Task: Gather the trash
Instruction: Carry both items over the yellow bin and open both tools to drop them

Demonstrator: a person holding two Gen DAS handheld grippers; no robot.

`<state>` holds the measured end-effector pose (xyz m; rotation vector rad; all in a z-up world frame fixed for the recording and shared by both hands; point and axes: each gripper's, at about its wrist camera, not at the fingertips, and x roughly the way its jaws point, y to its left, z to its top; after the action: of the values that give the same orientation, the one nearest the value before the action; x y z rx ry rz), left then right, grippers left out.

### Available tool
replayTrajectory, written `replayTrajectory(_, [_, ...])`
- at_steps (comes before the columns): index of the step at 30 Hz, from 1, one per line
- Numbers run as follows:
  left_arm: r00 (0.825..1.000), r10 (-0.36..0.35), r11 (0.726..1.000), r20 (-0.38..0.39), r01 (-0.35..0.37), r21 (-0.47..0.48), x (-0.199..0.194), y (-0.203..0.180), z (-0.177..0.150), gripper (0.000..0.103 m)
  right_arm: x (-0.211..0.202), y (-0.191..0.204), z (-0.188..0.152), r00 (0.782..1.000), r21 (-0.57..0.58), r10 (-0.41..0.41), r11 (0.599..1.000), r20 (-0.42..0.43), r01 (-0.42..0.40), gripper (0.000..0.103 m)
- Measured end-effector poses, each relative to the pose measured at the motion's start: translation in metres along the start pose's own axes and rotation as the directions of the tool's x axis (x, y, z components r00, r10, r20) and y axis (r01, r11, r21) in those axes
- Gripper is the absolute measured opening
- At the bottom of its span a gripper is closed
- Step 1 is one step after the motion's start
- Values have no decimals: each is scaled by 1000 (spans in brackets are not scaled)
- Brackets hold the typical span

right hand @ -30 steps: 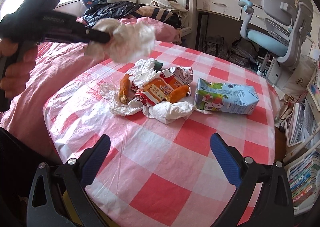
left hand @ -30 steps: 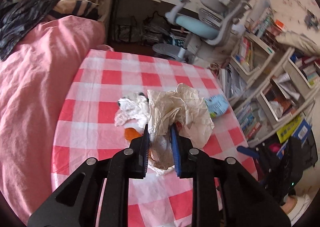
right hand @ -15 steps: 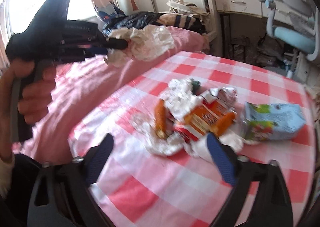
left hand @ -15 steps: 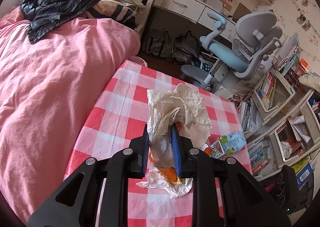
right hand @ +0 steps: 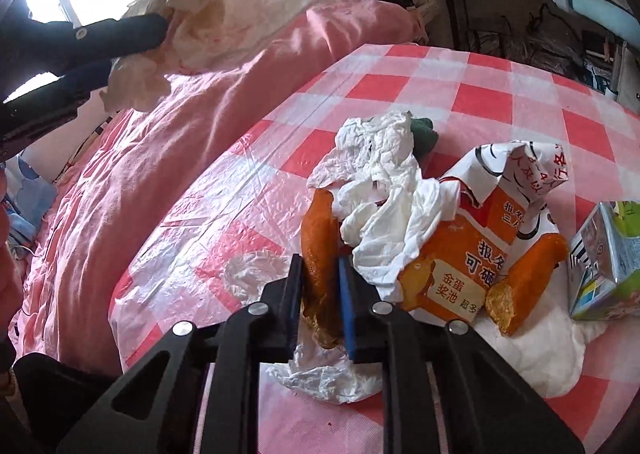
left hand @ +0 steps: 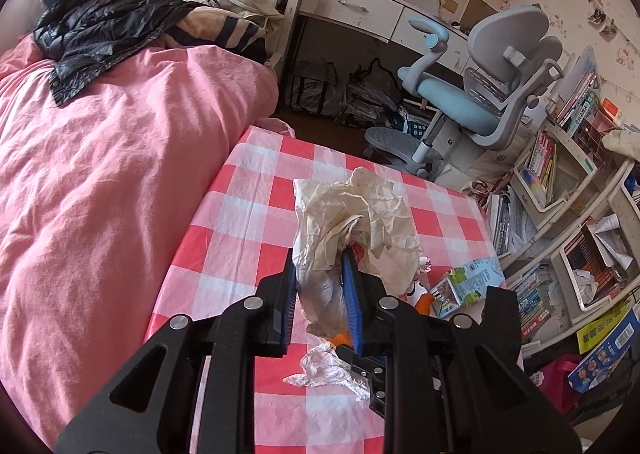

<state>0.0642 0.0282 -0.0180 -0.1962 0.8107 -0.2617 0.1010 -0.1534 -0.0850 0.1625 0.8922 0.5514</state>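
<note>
My left gripper (left hand: 319,278) is shut on a crumpled beige paper wad (left hand: 356,213) and holds it above the checked table (left hand: 256,189); it also shows in the right wrist view (right hand: 240,9) at the upper left. My right gripper (right hand: 320,274) is shut on an orange peel strip (right hand: 316,238) in the trash pile on the table. The pile has a white tissue (right hand: 380,189), an orange printed wrapper (right hand: 480,246), a second peel piece (right hand: 524,274) and a milk carton (right hand: 604,262).
A pink-covered bed (left hand: 100,173) runs along the table's left side. A grey and blue desk chair (left hand: 480,93) stands beyond the table. Bookshelves (left hand: 580,213) fill the right. A white plastic scrap (left hand: 328,370) lies near the table's front.
My right gripper moved into the pile and shut on the orange peel strip. My left gripper rose and drew back with the paper wad.
</note>
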Motion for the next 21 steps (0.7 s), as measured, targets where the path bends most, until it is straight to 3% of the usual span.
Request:
replayTrajectory(14, [999, 26, 999, 23, -27, 44, -14, -5, -9, 20, -83, 18, -28, 988, -15, 115, 993, 98, -114, 16])
replayTrajectory(17, [999, 41, 996, 28, -43, 73, -16, -7, -15, 20, -93, 30, -51, 988, -25, 147, 989, 52, -146, 16])
replayTrajectory(21, [1000, 7, 993, 23, -10, 117, -20, -12, -25, 20, -93, 55, -98, 984, -71, 164, 983, -76, -169, 16])
